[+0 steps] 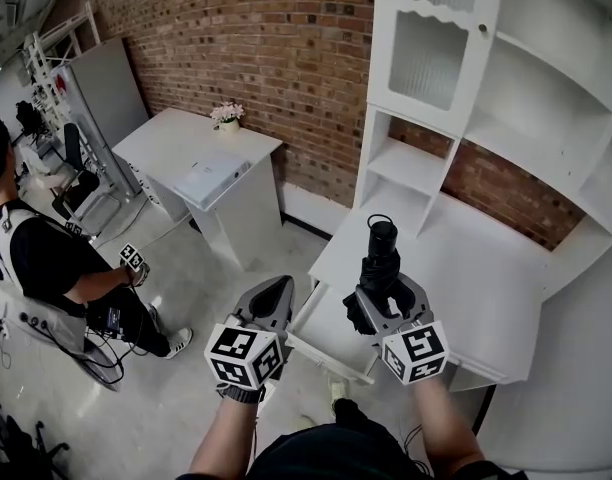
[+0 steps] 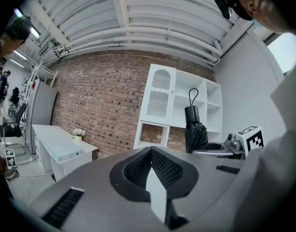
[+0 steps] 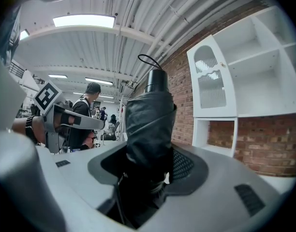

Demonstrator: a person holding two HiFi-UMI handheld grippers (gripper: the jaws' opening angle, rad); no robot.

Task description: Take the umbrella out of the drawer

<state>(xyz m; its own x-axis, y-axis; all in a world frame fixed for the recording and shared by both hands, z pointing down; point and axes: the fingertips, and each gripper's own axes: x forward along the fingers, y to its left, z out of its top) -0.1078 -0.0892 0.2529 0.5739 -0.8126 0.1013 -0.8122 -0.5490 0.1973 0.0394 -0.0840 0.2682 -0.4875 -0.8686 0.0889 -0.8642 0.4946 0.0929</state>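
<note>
My right gripper (image 1: pixel 384 296) is shut on a black folded umbrella (image 1: pixel 379 260), which stands upright with its capped end and wrist loop pointing up. From the right gripper view the umbrella (image 3: pixel 150 124) fills the space between the jaws of the right gripper (image 3: pixel 149 164). It is held above the open white drawer (image 1: pixel 327 340) at the front of the white desk (image 1: pixel 486 278). My left gripper (image 1: pixel 275 298) hovers to the left of the drawer, its jaws together with nothing in them. The left gripper view shows that gripper's (image 2: pixel 151 153) pads meeting, with the umbrella (image 2: pixel 195 132) off to the right.
A white hutch with shelves and a glass-fronted door (image 1: pixel 441 43) rises over the desk against the brick wall (image 1: pixel 256 48). A white table (image 1: pixel 201 158) with a small flower pot (image 1: pixel 226 116) stands to the left. A person (image 1: pixel 46 268) sits at far left holding another gripper.
</note>
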